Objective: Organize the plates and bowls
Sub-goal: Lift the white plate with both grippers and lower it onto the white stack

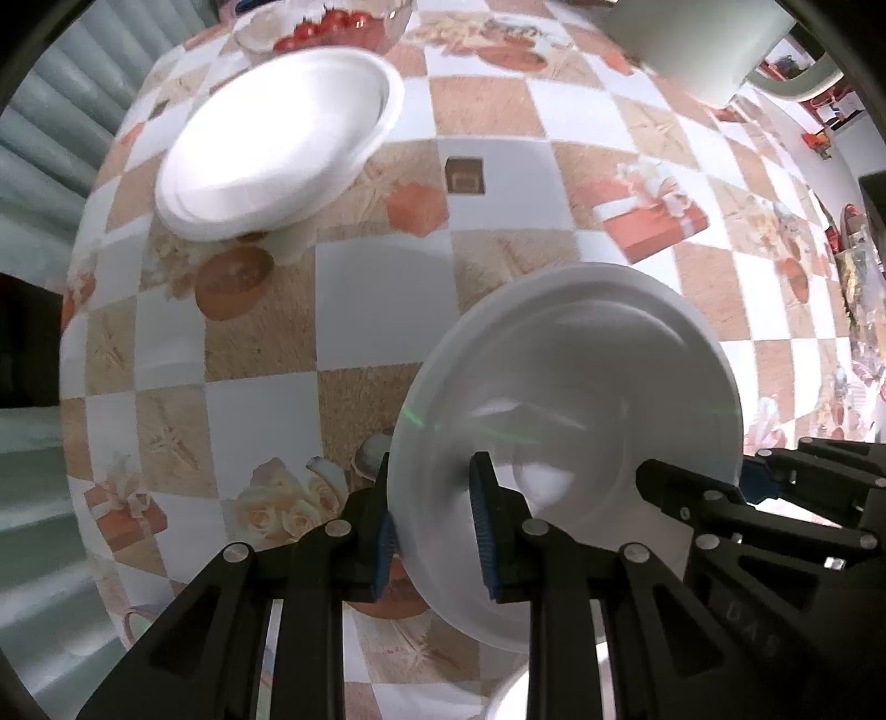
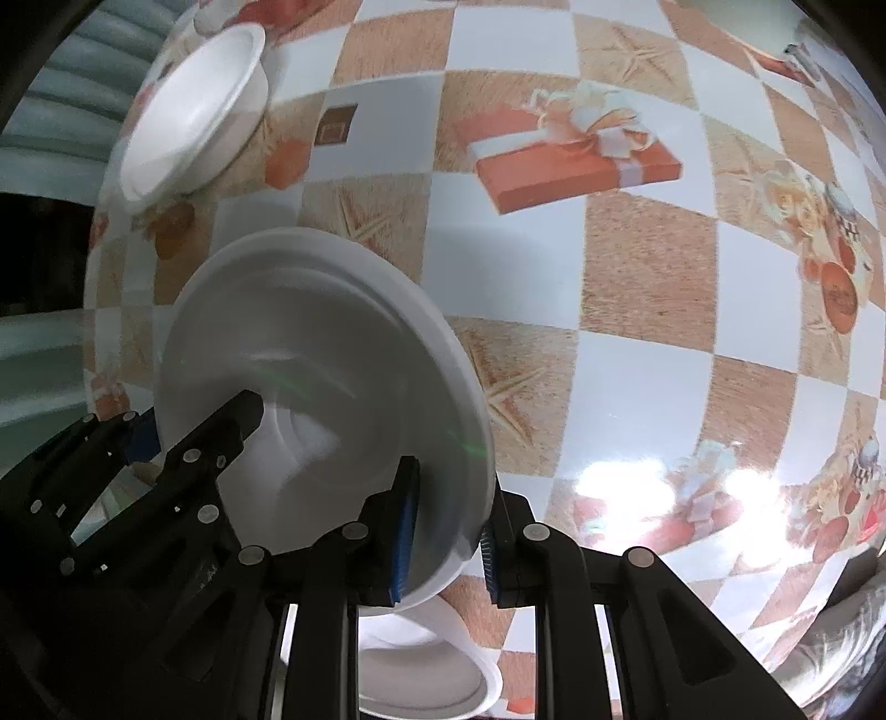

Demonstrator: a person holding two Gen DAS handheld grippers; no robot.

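**Both tools clamped on one white bowl above the checkered surface**

You have the white bowl [image 1: 565, 421] held tilted in the air, its hollow facing both cameras, over the surface [image 1: 498, 232] with its orange-and-white checkered cloth. Your left tool [image 1: 432, 531] is closed on the bowl's left rim, one blue pad inside the hollow and one outside. Your right tool [image 2: 448, 531] grips the opposite rim the same way, wall pinched between its blue pads. In the right wrist view, your left tool [image 2: 166, 443] shows at the bowl's far edge; in the left wrist view, your right tool [image 1: 720, 487] does likewise.

Directly below the held bowl, near the bottom of the right wrist view, sits another white bowl [image 2: 432, 675] on the surface. Well apart, toward the far left edge of the cloth, rests a third white bowl [image 1: 277, 144]. Just beyond it stands a clear bowl of red tomatoes [image 1: 332, 25].
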